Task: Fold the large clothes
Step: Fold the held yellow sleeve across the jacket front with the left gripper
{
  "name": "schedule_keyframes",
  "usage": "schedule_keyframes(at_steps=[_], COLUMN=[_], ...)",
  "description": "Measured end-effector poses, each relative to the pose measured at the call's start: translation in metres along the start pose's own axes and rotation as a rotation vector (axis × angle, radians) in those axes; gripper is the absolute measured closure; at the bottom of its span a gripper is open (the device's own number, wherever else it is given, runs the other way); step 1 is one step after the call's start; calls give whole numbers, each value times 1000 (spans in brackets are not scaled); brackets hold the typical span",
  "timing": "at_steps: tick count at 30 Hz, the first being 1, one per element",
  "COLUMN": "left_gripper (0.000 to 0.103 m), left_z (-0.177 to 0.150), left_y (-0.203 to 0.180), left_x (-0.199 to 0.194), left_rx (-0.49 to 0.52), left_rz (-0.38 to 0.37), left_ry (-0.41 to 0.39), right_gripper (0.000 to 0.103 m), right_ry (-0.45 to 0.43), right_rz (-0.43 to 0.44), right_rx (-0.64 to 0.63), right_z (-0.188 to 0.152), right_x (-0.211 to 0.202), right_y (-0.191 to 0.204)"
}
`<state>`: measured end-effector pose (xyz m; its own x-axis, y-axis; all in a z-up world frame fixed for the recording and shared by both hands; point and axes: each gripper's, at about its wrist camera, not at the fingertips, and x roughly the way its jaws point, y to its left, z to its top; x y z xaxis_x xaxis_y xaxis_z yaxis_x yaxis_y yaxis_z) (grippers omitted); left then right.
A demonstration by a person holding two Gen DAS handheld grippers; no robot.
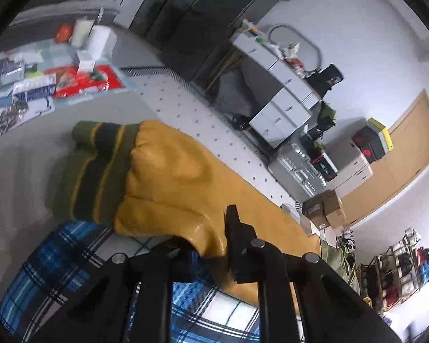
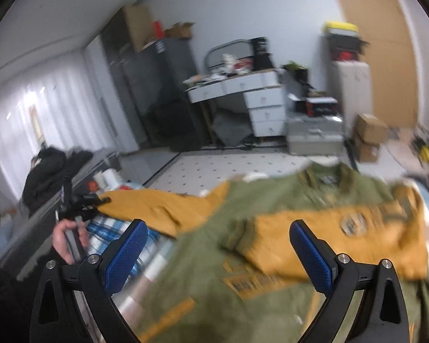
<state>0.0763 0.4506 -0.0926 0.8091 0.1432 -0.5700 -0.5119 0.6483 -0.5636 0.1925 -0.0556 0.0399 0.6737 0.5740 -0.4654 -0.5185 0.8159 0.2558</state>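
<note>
A green bomber jacket with mustard-yellow leather sleeves (image 2: 214, 257) lies spread on a blue-and-white plaid blanket (image 2: 120, 228). The black left gripper (image 1: 208, 245) is closed on one yellow sleeve (image 1: 180, 177), near its striped knit cuff (image 1: 97, 171), which extends forward and to the left of the fingers. The right gripper with blue textured pads (image 2: 217, 254) hangs above the jacket body, its jaws wide apart, the other sleeve lying across the chest between and beyond them. In the right wrist view, the person's left hand (image 2: 68, 237) sits at the left edge of the blanket. Beyond the jacket stands a white desk with drawers (image 2: 251, 97), with cardboard boxes (image 2: 369, 137) to its right.
</note>
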Motion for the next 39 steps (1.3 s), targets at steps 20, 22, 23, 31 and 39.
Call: schedule_keyframes(at_steps=[20,22,23,31,39], left_gripper=[95,95,95,95,95], left_z=[-39,-38,-38,-38,-31], left_y=[-39,-38,-39,-38,-68], left_x=[-49,-49,-49,-46,-64], left_rx=[415,422,432,467,562], left_rz=[-95,-117,-116,-155,-192], left_ry=[-346,-351,-357,-367,-385], right_gripper=[4,4,4,74,88], right_ry=[734,794,826,924,718], right_rz=[269,227,214,61,149], right_rx=[-399,-476,-490,-605,-483], right_z=[83,68,63,37,88], right_x=[341,357,363,390,337], right_y=[322,341,348,358,318])
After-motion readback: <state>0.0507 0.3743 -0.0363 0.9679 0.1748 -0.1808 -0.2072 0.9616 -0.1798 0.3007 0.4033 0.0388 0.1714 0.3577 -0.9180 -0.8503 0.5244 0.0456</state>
